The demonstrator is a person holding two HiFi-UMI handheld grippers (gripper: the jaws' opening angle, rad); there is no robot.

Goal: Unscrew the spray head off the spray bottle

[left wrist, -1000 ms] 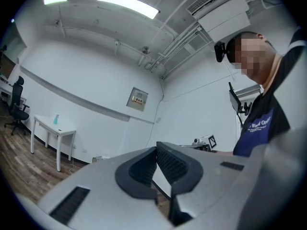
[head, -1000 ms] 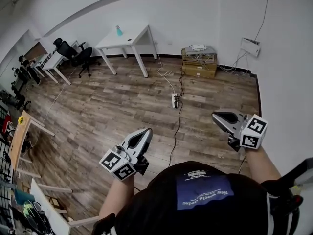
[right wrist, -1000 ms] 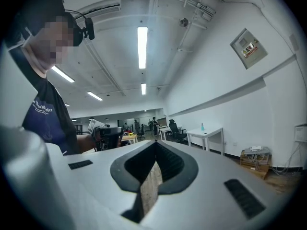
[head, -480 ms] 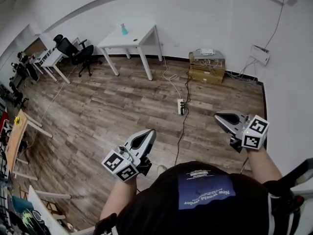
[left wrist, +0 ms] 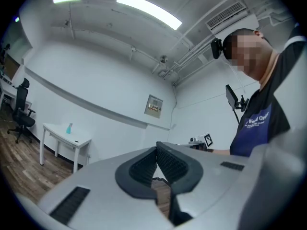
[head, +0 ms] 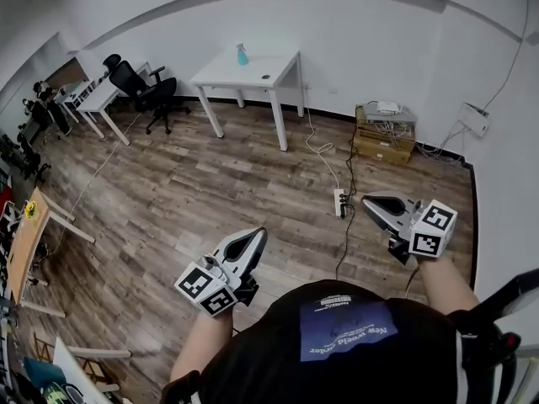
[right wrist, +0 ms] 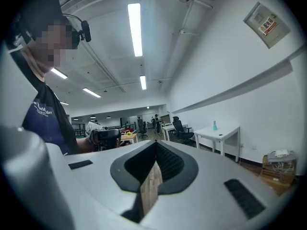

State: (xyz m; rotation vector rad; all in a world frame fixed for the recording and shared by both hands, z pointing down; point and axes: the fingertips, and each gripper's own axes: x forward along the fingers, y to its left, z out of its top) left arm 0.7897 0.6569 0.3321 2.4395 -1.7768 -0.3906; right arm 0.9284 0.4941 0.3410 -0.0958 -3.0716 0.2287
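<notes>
A person stands on a wood floor point(head: 185, 192), well apart from a white table point(head: 274, 70) that stands against the far wall point(head: 337, 32). The bottle point(head: 242, 55) stands upright on the table, near its back left corner in the head view, with the spray head on it.

The left gripper point(head: 255, 236) is held in front of the person's body, far on the near side of the table, and points roughly toward it. Its fingers are pressed together and hold nothing. The right gripper point(head: 369, 201) is held equally far from the table, off to the table's right, and its fingers are also pressed together and empty. Neither gripper is near the bottle.

Left of the table stands a black chair point(head: 139, 82), beside a second white desk point(head: 97, 99). Right of the table, against the same wall, sits a wooden crate point(head: 383, 140) with a white device and cables on top. A power strip point(head: 339, 202) lies on the floor between the table and the right gripper.

In the left gripper view the table and bottle show small at the far left, well beyond the closed jaws. In the right gripper view they show small at the right.
</notes>
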